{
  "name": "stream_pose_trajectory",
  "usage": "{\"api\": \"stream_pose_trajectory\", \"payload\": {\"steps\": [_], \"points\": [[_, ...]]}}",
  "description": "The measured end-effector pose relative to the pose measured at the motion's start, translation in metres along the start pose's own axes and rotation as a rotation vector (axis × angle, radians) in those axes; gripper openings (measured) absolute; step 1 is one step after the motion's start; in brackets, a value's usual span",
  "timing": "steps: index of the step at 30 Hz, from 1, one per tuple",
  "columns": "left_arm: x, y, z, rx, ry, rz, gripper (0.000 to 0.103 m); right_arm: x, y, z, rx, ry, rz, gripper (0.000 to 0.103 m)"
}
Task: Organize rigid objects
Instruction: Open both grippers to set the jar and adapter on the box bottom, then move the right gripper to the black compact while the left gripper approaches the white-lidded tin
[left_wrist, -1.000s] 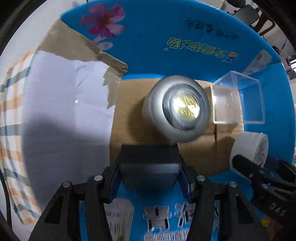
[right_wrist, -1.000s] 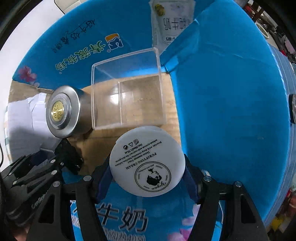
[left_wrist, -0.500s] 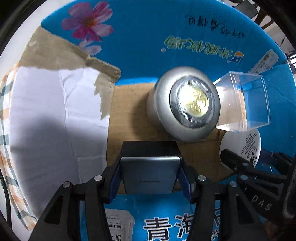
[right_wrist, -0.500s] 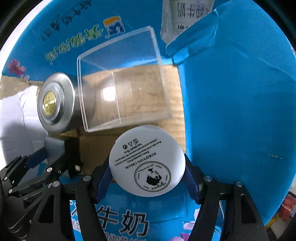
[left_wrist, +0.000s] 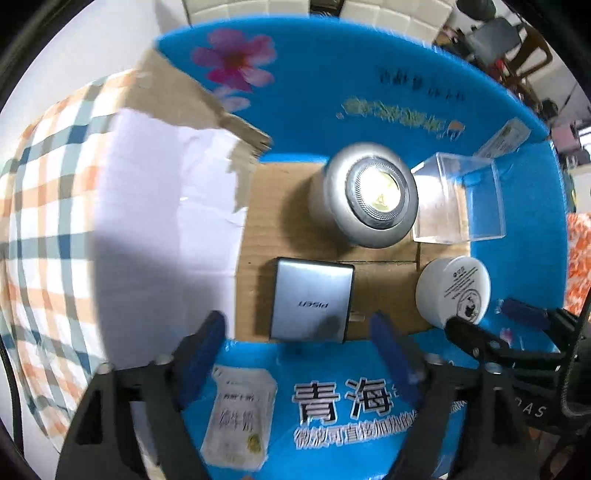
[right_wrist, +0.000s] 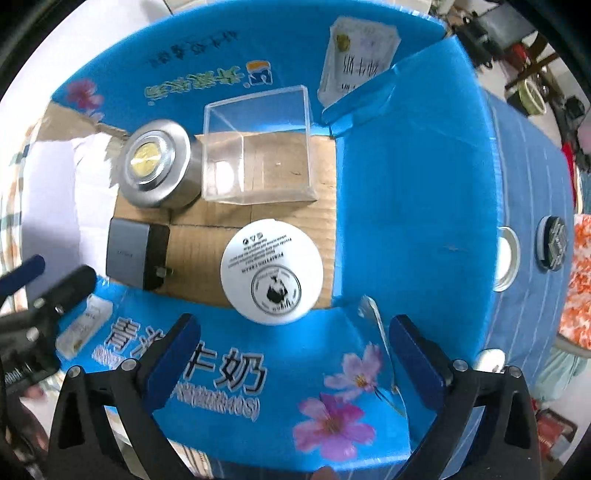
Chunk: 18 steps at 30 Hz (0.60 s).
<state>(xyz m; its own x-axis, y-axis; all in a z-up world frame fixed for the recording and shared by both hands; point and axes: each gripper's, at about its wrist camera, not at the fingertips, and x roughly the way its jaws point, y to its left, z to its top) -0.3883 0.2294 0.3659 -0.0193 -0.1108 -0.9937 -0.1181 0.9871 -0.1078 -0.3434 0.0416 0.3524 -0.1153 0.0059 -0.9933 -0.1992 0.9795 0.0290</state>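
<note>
Four things sit on the brown cardboard floor of an open blue box (right_wrist: 424, 192). At the back, a silver tin (left_wrist: 371, 195) with a gold centre stands just beside a clear case (left_wrist: 458, 201); in the right wrist view the two look to be touching. In front of the tin lies a grey charger (left_wrist: 312, 299), flat, its black end toward the white jar (right_wrist: 271, 271), which stands in front of the clear case. Charger and jar are apart, with bare cardboard between them.

The left hand-held gripper (left_wrist: 295, 354) hangs over the near blue flap with its jaws spread wide and empty, the charger just ahead of the blue pads (left_wrist: 203, 347). The right hand-held gripper (right_wrist: 291, 354) is likewise open and holds nothing, the jar just beyond its fingertips. A checked cloth (left_wrist: 40, 206) lies left of the box.
</note>
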Motion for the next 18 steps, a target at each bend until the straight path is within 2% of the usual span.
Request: {"api": "stream_pose_trajectory", "payload": {"steps": [1, 3, 13, 15, 16, 17, 18], "points": [[-0.005, 0.002, -0.002, -0.007, -0.013, 0.010, 0.098, -0.004, 0.001, -0.005, -0.009, -0.010, -0.001, 0.103], [-0.015, 0.005, -0.010, -0.011, -0.046, 0.040, 0.103, -0.012, -0.001, -0.014, -0.022, -0.032, 0.000, 0.103], [-0.074, 0.007, -0.066, -0.018, -0.144, 0.017, 0.103, -0.094, -0.003, -0.063, -0.008, -0.169, 0.039, 0.103], [-0.094, 0.016, -0.050, -0.018, -0.167, 0.032, 0.103, -0.113, -0.003, -0.076, -0.012, -0.200, 0.041, 0.103], [-0.104, 0.015, -0.056, -0.017, -0.185, 0.041, 0.103, -0.118, -0.003, -0.080, -0.012, -0.209, 0.042, 0.103], [-0.104, 0.015, -0.040, -0.016, -0.198, 0.048, 0.103, -0.126, -0.003, -0.086, -0.012, -0.222, 0.047, 0.103], [-0.111, 0.014, -0.040, -0.011, -0.216, 0.056, 0.103, -0.136, -0.003, -0.091, -0.012, -0.236, 0.048, 0.103]]}}
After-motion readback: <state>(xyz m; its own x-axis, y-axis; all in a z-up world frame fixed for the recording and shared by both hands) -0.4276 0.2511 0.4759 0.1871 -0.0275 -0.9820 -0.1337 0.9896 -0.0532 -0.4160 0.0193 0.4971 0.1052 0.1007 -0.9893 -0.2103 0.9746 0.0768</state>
